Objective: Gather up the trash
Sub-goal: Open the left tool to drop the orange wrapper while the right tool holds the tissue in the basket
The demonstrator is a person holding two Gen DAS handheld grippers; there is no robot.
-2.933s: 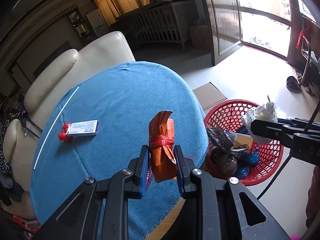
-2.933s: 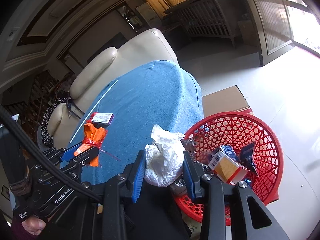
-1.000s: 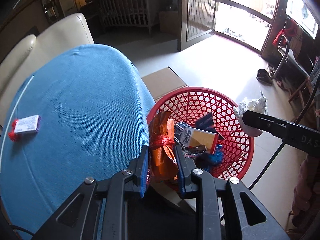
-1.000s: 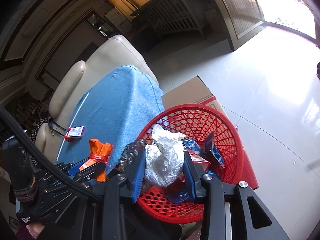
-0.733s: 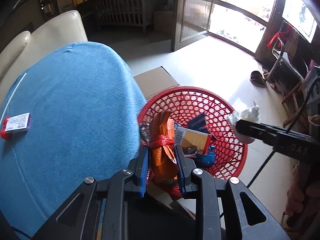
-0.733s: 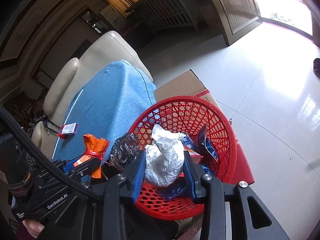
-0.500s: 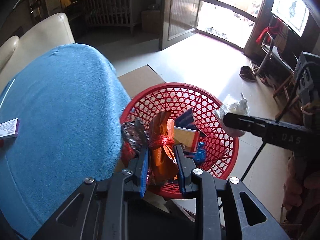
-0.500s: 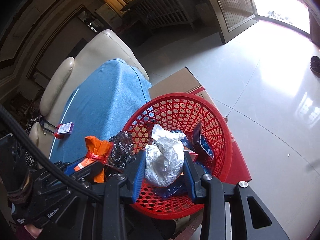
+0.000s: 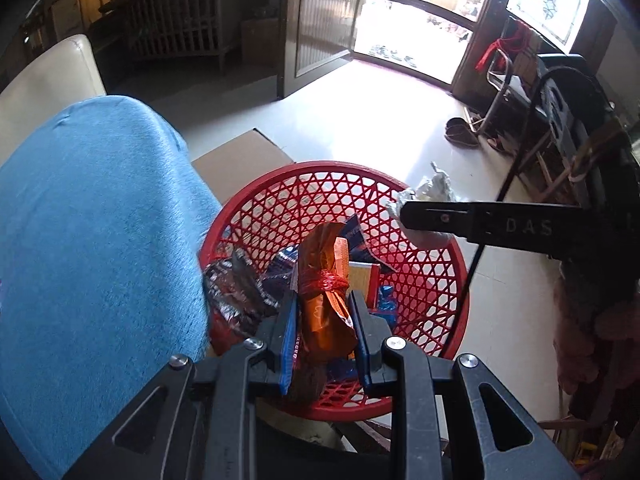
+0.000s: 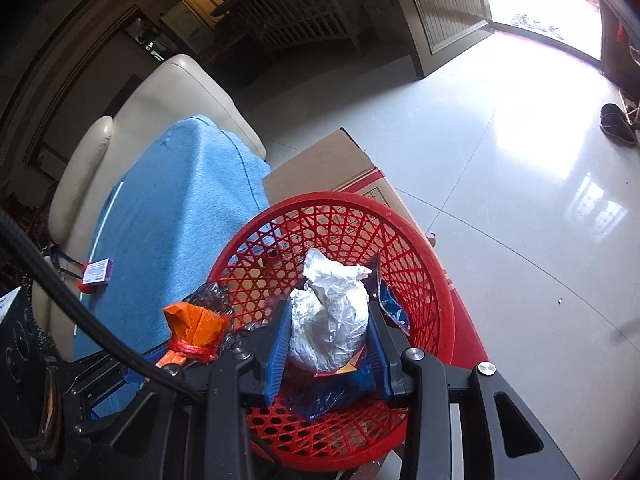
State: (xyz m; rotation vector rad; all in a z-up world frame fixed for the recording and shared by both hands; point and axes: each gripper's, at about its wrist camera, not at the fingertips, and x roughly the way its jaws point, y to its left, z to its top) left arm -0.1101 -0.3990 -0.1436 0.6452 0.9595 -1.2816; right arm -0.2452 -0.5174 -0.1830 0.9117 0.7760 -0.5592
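Over the red basket (image 9: 424, 280), both pieces of trash are being held above the litter already lying inside. An orange wrapper (image 9: 326, 304), tied round its middle with red string, is being pinched by the left gripper (image 9: 325, 344) near its lower half, below the string; the jaws are being kept narrow and pressed against its crinkled sides. It is being judged light, thin and crushable, probably a little slick, so the knotted waist is being taken as the firmest place for a hold. A white bundle (image 10: 330, 320) of crumpled plastic is being clamped by the right gripper (image 10: 329, 344) across its widest part, the blue pads (image 10: 276, 344) being pressed into both sides. It is being judged soft, springy and nearly weightless, likely to cling to a pad when let go, and is best gripped across the bulk, not by the loose twisted top. Beside the basket's left rim, a table under a blue cloth (image 10: 180, 208) is being shown, with a small packet (image 10: 97, 271) being left near its far left edge.
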